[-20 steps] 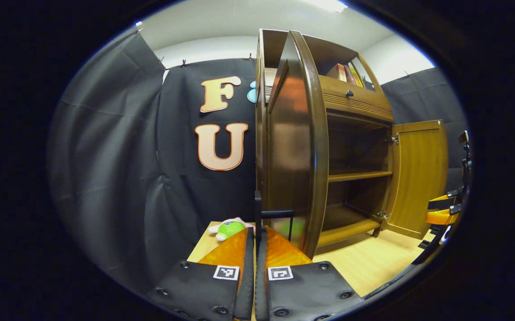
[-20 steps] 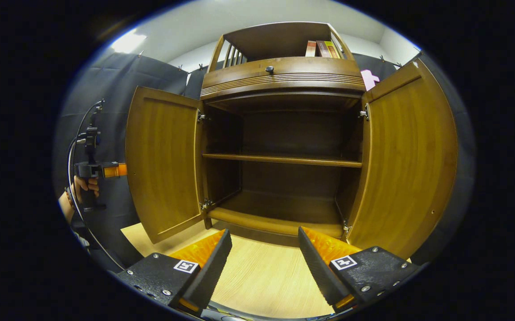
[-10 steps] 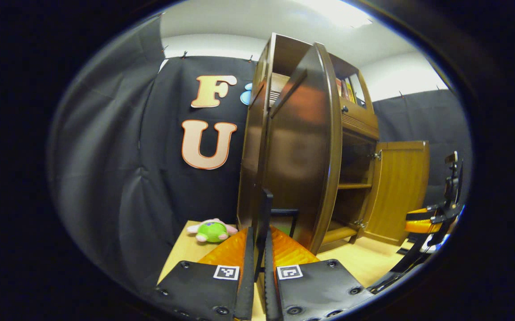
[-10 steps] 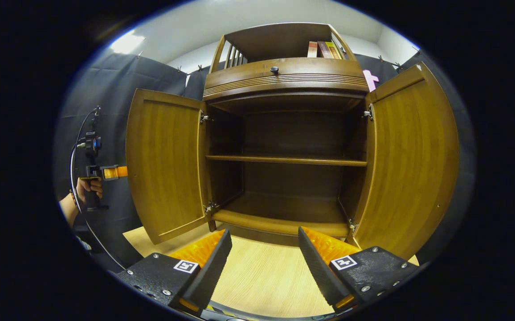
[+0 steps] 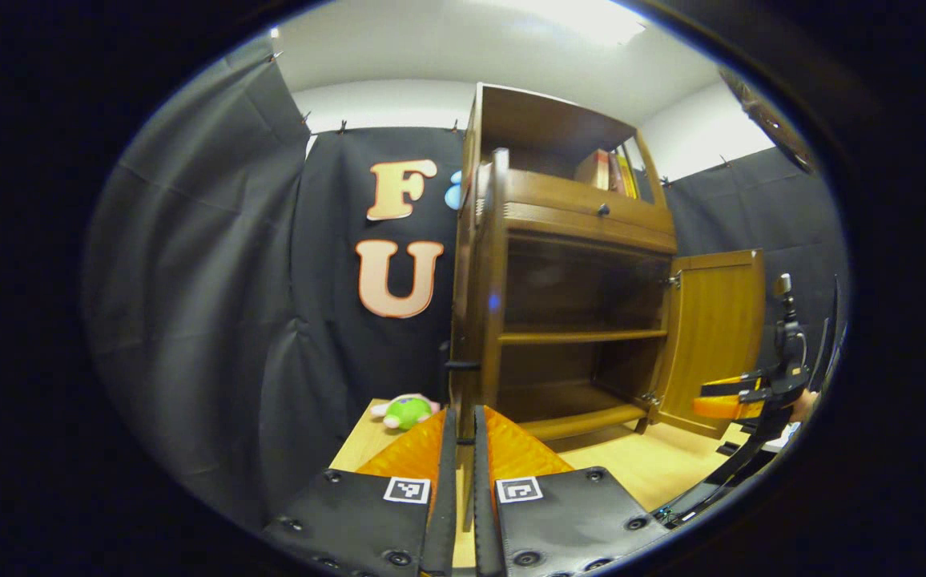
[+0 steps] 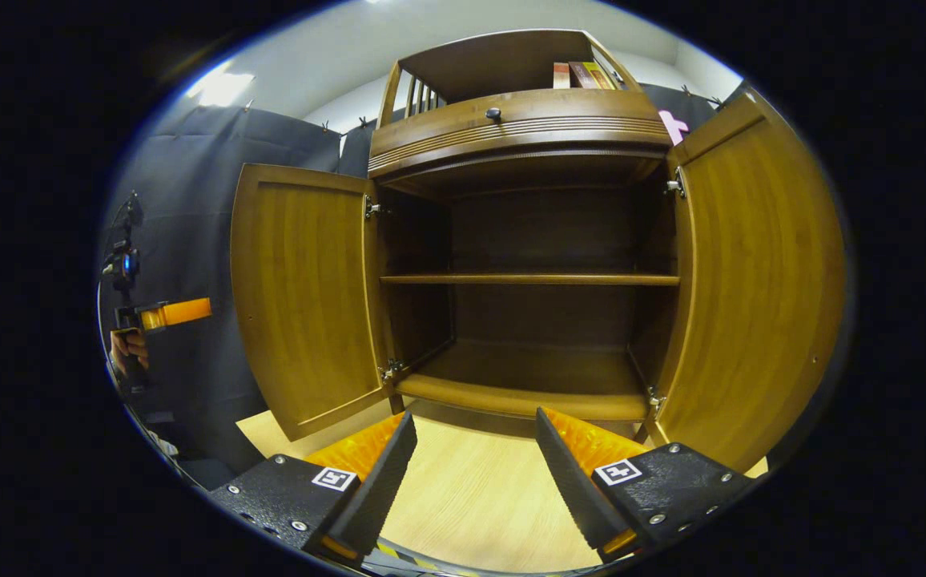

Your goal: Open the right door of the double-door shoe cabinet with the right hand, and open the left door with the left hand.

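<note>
Both cabinet doors (image 6: 303, 288) stand open; right tool (image 6: 475, 449) spread wide

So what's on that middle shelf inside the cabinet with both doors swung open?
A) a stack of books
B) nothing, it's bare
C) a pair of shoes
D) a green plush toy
B: in the right gripper view the middle shelf of the cabinet is bare between the open left door and right door; the books stand up on top.
</note>
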Demonstrator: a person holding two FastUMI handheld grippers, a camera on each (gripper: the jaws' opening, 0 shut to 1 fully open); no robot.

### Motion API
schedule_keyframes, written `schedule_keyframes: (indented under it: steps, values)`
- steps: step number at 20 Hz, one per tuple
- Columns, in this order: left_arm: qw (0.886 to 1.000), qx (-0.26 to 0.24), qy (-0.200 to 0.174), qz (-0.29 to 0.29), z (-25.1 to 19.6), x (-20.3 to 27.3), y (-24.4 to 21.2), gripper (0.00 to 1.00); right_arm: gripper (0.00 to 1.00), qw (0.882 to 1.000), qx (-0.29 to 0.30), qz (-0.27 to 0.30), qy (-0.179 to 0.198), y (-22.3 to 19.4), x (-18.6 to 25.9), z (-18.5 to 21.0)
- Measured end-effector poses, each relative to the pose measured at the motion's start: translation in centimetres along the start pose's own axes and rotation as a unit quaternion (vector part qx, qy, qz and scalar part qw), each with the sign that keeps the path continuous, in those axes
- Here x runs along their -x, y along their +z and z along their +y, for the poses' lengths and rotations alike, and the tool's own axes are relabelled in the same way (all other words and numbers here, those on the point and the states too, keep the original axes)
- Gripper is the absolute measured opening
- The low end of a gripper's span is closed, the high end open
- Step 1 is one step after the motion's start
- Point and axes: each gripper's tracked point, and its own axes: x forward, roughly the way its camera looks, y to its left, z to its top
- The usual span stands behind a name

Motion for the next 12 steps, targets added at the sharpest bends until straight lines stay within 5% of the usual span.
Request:
schedule_keyframes:
  steps: [4, 9, 12]
  values:
    - [0.999, 0.005, -0.042, 0.001, -8.1, -3.1, -0.2, 0.17, 0.93, 1.0, -0.02, -0.001, 0.008, -0.2, 0.6, -0.7]
    - [0.996, 0.037, -0.08, 0.008, -17.3, -9.1, -2.5, 0.17, 0.93, 0.999, -0.009, -0.007, -0.039, -0.2, 3.6, -5.4]
    - [0.999, 0.027, -0.044, 0.012, -19.4, -12.1, -4.1, 0.17, 0.93, 0.998, 0.006, -0.017, -0.062, 0.3, 5.6, -7.4]
